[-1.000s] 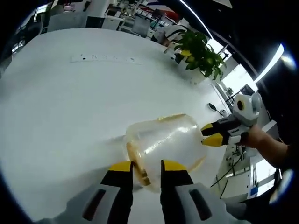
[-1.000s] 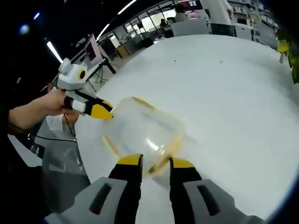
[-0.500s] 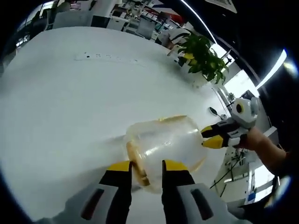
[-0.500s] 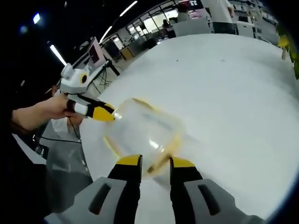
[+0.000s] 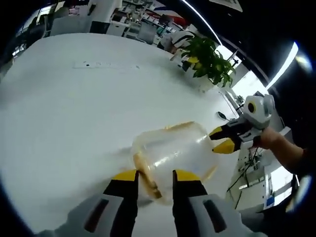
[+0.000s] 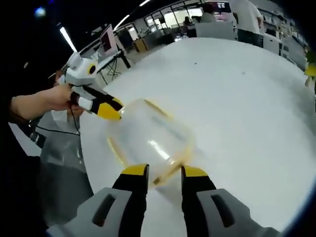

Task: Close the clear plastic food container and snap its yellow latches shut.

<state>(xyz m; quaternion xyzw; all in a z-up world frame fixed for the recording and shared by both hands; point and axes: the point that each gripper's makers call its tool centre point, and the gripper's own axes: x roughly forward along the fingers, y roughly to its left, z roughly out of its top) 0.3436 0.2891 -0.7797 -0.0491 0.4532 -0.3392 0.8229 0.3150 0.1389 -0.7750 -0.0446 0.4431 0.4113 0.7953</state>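
container (image 5: 173, 150) on bench (image 5: 64, 113), near its edge | left hand-held gripper (image 5: 154, 174) and right hand-held gripper (image 6: 165, 171) at opposite ends | plant (image 5: 210, 59) at far edge

Potted plant (image 5: 210, 61), white table (image 5: 74, 113)

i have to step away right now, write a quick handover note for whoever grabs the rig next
Left hand-held gripper: jaws slightly apart, astride the near edge of the clear container, by a yellow latch; whether they pinch it cannot be told.
Right hand-held gripper: jaws slightly apart at the opposite edge of the container; contact unclear.
The container sits on the white table, near its edge, with the lid on top.
Done: lid looks placed on.
Left: whether any latch is snapped is not clear, so check every yellow latch and press each shut.
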